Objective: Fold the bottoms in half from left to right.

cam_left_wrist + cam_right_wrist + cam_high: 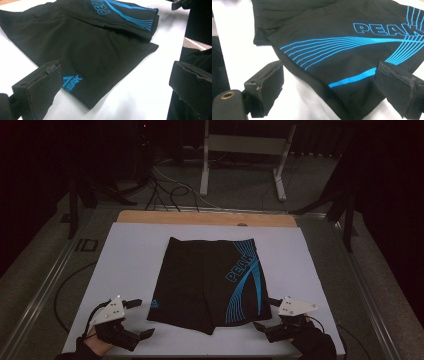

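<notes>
So far nothing's folded — shorts (pixel 210 282) lie flat btwn left gripper (pixel 139 317) & right gripper (pixel 267 314), both spread, empty.

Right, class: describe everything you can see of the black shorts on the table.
The black shorts lie flat on the white table cover, waistband away from the person, leg hems near. Smooth, stretchy-looking fabric. One leg carries blue curved stripes and the word PEAK; the other has a small blue PEAK logo by its hem. The left tool and right tool, both open, flank the hems; whether either touches the fabric is unclear.
</notes>
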